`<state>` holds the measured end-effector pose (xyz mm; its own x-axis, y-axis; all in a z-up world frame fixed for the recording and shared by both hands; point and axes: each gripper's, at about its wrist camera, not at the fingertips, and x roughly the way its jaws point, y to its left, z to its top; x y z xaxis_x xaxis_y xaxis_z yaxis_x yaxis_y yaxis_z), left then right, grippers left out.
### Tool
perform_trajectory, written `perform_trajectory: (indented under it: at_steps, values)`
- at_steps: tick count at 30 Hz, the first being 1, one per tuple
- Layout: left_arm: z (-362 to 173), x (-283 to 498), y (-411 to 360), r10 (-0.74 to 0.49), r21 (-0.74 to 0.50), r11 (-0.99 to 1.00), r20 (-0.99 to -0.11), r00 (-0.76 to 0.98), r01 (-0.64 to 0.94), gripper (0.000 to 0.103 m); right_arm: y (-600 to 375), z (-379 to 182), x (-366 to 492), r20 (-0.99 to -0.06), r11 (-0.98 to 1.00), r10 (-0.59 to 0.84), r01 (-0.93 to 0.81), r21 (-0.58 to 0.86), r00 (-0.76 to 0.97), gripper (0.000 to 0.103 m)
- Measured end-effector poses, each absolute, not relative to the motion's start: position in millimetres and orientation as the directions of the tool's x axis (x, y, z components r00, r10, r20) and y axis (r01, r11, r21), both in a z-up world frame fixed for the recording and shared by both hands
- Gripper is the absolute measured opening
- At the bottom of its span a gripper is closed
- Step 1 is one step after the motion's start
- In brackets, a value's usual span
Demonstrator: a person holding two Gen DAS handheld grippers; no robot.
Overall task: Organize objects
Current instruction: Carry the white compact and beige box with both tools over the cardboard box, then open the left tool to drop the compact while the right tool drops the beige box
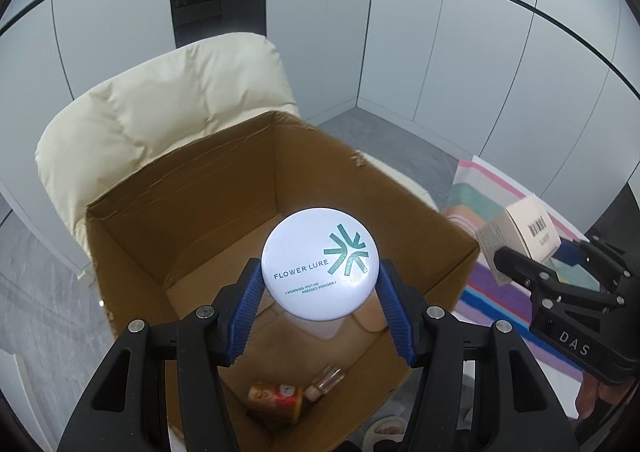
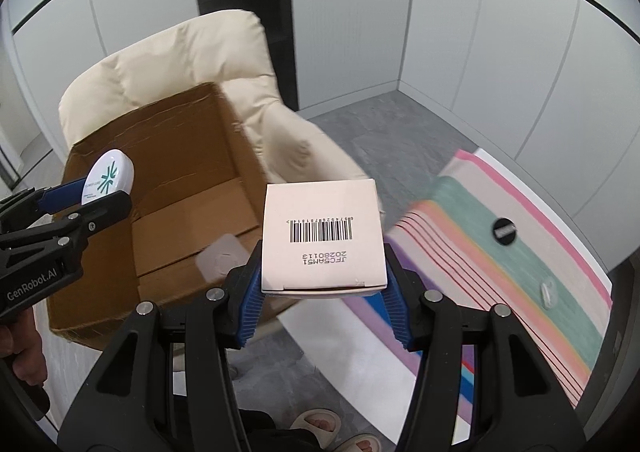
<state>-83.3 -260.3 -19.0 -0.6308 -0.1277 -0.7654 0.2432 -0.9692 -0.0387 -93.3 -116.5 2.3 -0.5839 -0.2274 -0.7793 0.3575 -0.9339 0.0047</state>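
Left hand-held gripper (image 1: 320,284) clamps powder compact (image 1: 320,264) over box (image 1: 132,228).

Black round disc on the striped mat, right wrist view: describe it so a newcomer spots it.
Find the striped mat on the floor right of the cream armchair. On its green band lies a black round disc. The only neighbour, a small clear piece, is pale.

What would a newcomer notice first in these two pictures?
First, the round white pressed powder compact, clamped in the left gripper above the open cardboard box on the cream armchair. Next, the small pale carton with a barcode, held in the right gripper near the striped rug.
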Motion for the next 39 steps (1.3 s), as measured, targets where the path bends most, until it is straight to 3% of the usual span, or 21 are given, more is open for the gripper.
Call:
perform_trajectory:
  at_steps: [4,9,29,33,39]
  values:
    - [-18.6,-72.1,-270.1,-0.157,-0.018,-0.965,-0.754,-0.637,0.26,0.065,-138.2,2.9,-93.9,-0.78,-0.922,-0.244,0.388,0.002,-0.577,0.055]
    - [-9.5,-57.2,-281.6,-0.235,0.027,-0.951,-0.711,-0.662,0.309,0.103,-161.7,0.3,-94.4,-0.786,-0.908,-0.257,0.419,-0.002,-0.562,0.055]
    - [-5.1,-24.8,-325.7,-0.342,0.05,-0.9,-0.695,-0.632,0.432,0.103,-219.0,-8.3,-96.8,-0.801,-0.869,-0.318,0.494,0.032,-0.508,0.055]
    - [-5.1,-25.7,-325.1,-0.343,0.049,-0.899,-0.696,-0.63,0.435,0.103,-213.9,-5.1,-96.8,-0.784,-0.882,-0.311,0.471,0.027,-0.537,0.08]
    - [-4.1,-33.7,-321.7,-0.337,0.048,-0.903,-0.694,-0.636,0.427,0.103,-202.7,-3.7,-98.8,-0.783,-0.897,-0.286,0.441,0.017,-0.553,0.101]
